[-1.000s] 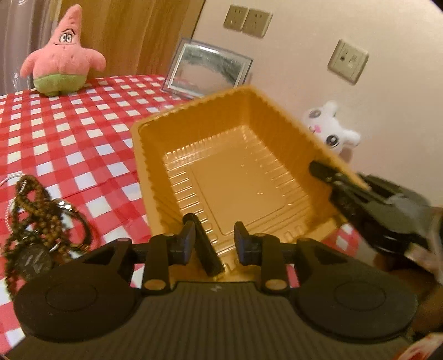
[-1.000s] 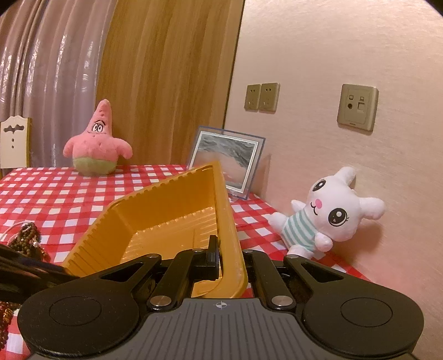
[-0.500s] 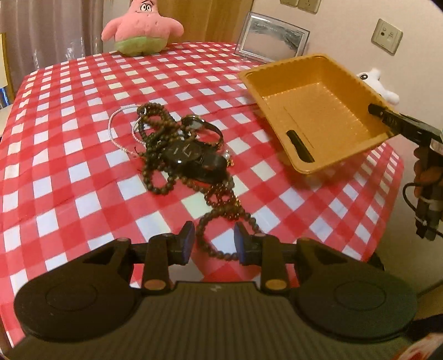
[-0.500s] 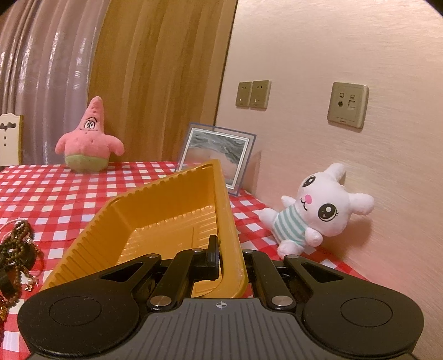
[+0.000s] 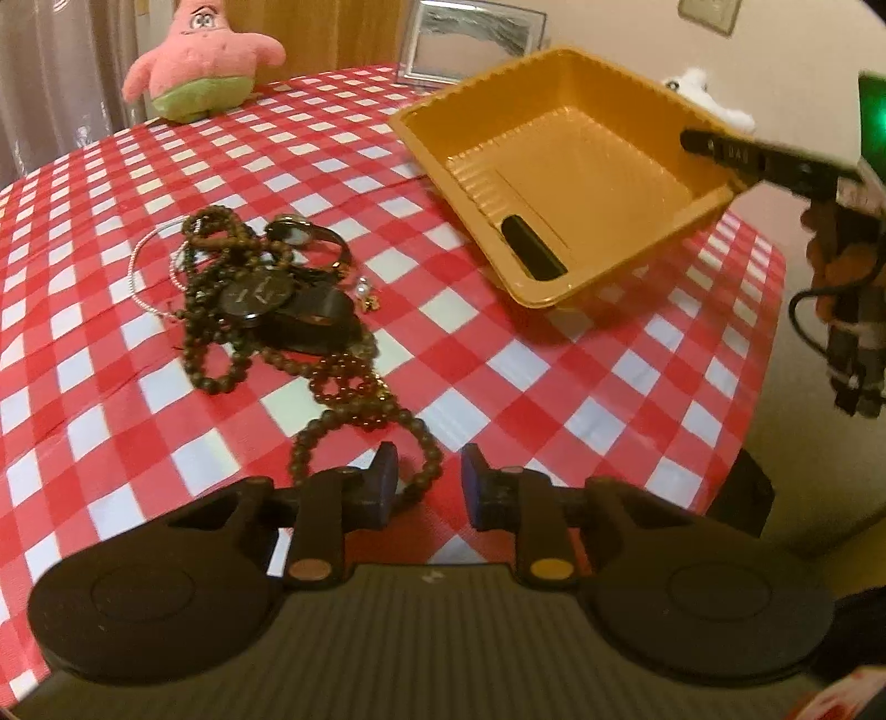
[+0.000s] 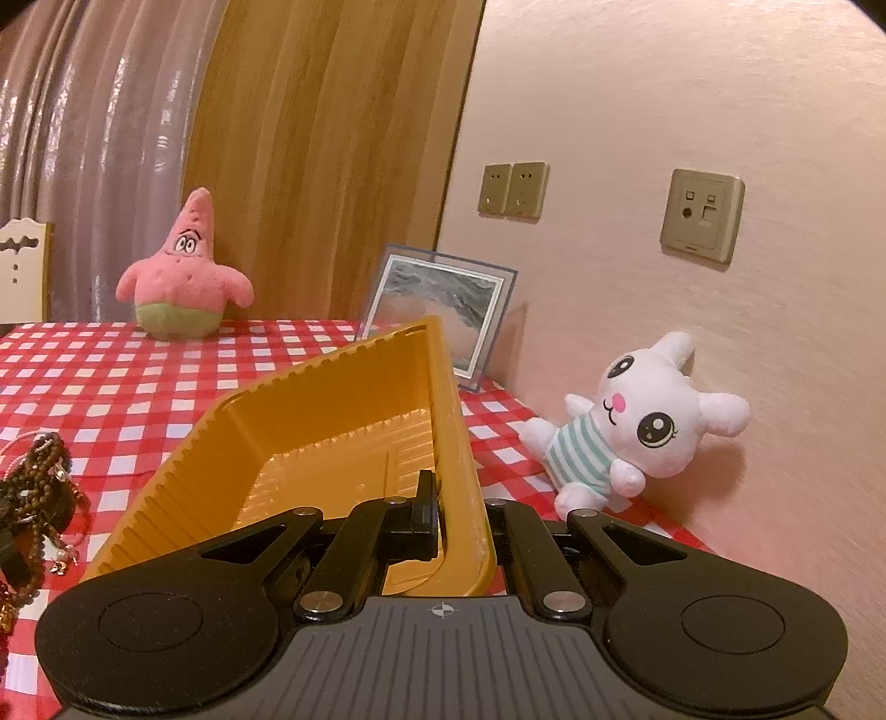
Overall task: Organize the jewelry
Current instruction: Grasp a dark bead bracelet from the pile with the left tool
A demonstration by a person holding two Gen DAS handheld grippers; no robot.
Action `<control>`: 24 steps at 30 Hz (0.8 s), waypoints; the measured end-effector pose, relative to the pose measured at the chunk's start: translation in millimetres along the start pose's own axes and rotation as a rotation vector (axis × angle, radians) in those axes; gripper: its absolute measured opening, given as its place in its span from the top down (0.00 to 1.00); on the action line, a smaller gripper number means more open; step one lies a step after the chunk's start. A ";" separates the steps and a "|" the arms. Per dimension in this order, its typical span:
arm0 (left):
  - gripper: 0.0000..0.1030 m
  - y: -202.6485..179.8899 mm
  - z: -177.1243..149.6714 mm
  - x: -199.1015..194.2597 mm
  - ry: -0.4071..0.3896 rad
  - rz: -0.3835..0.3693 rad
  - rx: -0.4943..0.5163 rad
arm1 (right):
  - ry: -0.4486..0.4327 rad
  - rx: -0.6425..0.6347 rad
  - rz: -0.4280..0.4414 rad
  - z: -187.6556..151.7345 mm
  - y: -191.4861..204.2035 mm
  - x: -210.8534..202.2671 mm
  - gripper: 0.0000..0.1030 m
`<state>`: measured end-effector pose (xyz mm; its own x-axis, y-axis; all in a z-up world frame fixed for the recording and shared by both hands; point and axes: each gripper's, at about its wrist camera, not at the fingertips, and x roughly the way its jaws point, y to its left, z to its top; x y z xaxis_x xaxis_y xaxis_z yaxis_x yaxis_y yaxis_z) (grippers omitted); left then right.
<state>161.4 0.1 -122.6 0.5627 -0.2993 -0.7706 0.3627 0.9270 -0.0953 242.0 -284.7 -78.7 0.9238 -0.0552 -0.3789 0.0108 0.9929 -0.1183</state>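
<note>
A pile of jewelry, brown bead strands, two watches and a thin silver chain, lies on the red checked tablecloth; it also shows at the left edge of the right wrist view. My left gripper is open and empty, just above the nearest bead loop. My right gripper is shut on the side wall of an empty orange plastic tray, held tilted just above the cloth. The tray sits to the right of the pile, with one right finger inside it.
A pink starfish plush and a framed picture stand at the back of the table. A white bunny plush leans on the wall at the right. The table's right edge drops off near the tray.
My left gripper has pulled back from the tray rim and now hovers over the bead strands. The right gripper still holds the tray, now a little nearer the jewelry.
</note>
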 end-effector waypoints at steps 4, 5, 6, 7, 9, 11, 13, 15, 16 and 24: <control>0.90 -3.6 0.4 11.0 0.018 0.030 0.008 | -0.010 -0.006 0.024 0.8 -1.9 1.6 0.96; 0.90 -4.0 0.2 12.6 0.019 0.037 0.009 | -0.011 -0.007 0.030 1.1 -3.1 2.8 0.96; 0.90 -3.9 0.0 13.1 0.017 0.042 0.011 | -0.013 -0.006 0.035 1.0 -3.7 3.3 0.96; 0.91 -4.6 0.2 13.6 0.016 0.048 0.012 | -0.014 -0.005 0.039 1.2 -4.2 3.9 0.96; 0.91 -5.3 0.8 14.2 0.014 0.053 0.006 | -0.016 -0.003 0.047 1.1 -5.7 5.2 0.96; 0.92 -5.2 1.2 14.5 0.009 0.057 -0.001 | -0.017 -0.001 0.053 1.1 -7.1 6.5 0.96; 0.95 -3.7 2.5 14.8 0.011 0.052 -0.021 | -0.018 0.000 0.058 1.2 -8.1 7.3 0.96; 0.95 -2.8 4.2 13.3 0.005 0.042 -0.041 | -0.017 0.000 0.062 1.6 -8.7 8.4 0.96; 0.95 -2.9 5.4 11.4 -0.004 0.040 -0.045 | -0.018 0.000 0.064 1.8 -9.1 8.7 0.96; 0.95 -8.5 24.2 -12.8 -0.088 0.031 -0.047 | -0.023 -0.003 0.078 2.4 -10.0 9.1 0.96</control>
<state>169.1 -9.4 -96.6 0.6368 -0.2874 -0.7155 0.3104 0.9450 -0.1034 251.2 -294.8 -78.7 0.9303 0.0243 -0.3659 -0.0623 0.9938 -0.0922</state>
